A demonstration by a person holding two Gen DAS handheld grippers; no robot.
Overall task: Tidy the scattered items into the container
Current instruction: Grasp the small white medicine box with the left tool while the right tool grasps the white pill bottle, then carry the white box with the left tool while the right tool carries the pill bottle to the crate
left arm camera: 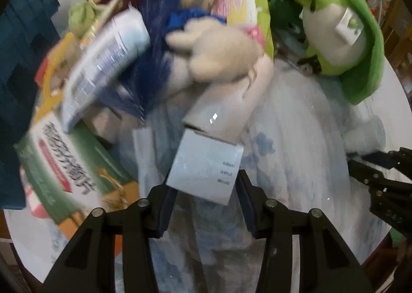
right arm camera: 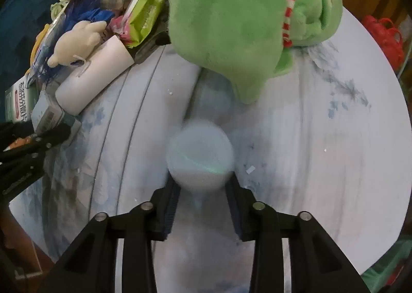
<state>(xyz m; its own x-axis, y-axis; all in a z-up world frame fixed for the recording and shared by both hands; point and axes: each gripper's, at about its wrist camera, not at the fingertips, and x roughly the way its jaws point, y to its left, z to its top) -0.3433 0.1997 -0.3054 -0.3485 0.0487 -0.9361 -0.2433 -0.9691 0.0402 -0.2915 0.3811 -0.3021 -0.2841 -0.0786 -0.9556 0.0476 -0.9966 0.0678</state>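
In the left wrist view my left gripper (left arm camera: 206, 190) is shut on a small white box (left arm camera: 206, 164), with a pad on each side of it. The box hangs just in front of a pile: a white cylinder (left arm camera: 221, 113), a cream bear plush (left arm camera: 219, 53), a blue fuzzy toy (left arm camera: 152, 71) and a green-and-white box (left arm camera: 64, 169). My right gripper (right arm camera: 203, 187) holds a pale round bottle (right arm camera: 200, 156), seen end-on and blurred, with the pads against its sides. A big green frog plush (right arm camera: 231, 23) lies right beyond it.
A round table (right arm camera: 347, 138) under a pale blue flowered cloth carries everything. A dark teal bin-like thing (left arm camera: 23, 61) stands at its left edge. A green wipes packet (right arm camera: 144, 15) lies in the pile. A red bag (right arm camera: 383, 35) sits off the table at the right.
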